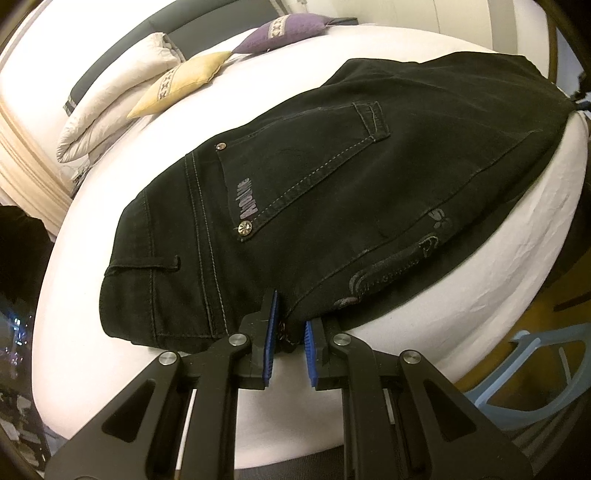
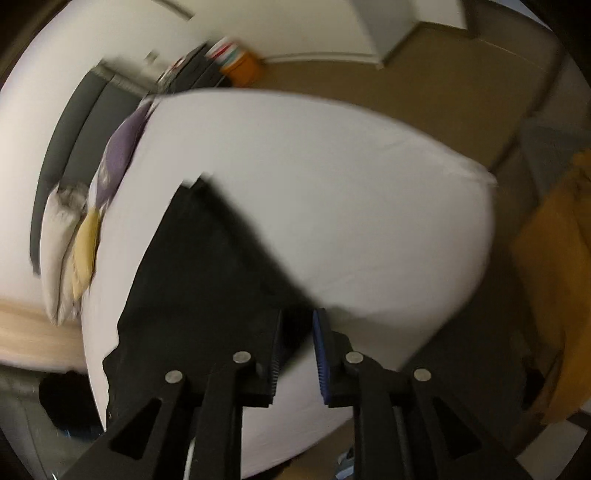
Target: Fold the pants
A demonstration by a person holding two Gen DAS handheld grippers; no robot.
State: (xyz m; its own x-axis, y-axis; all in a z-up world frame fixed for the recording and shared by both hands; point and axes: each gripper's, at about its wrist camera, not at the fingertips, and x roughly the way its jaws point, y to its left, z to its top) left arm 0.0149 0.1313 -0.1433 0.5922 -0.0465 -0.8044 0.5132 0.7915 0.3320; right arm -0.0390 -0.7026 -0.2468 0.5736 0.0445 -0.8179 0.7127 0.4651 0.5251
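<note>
Black pants [image 1: 332,192] lie on the white bed [image 1: 110,369], back pocket up, waistband at the left, legs running to the far right edge. My left gripper [image 1: 290,328] is shut on the near edge of the pants at the waist end; fabric sits between its blue pads [image 1: 269,347]. In the blurred right wrist view the pants [image 2: 207,280] stretch away from my right gripper [image 2: 297,339], which is shut on the near end of the pants; dark cloth fills the gap between its pads [image 2: 320,354].
A white pillow [image 1: 122,92], a yellow cushion [image 1: 181,81] and a purple cushion [image 1: 288,31] lie at the head of the bed. A light blue plastic chair [image 1: 532,373] stands beside the bed. An orange cloth [image 2: 554,295] hangs at the right.
</note>
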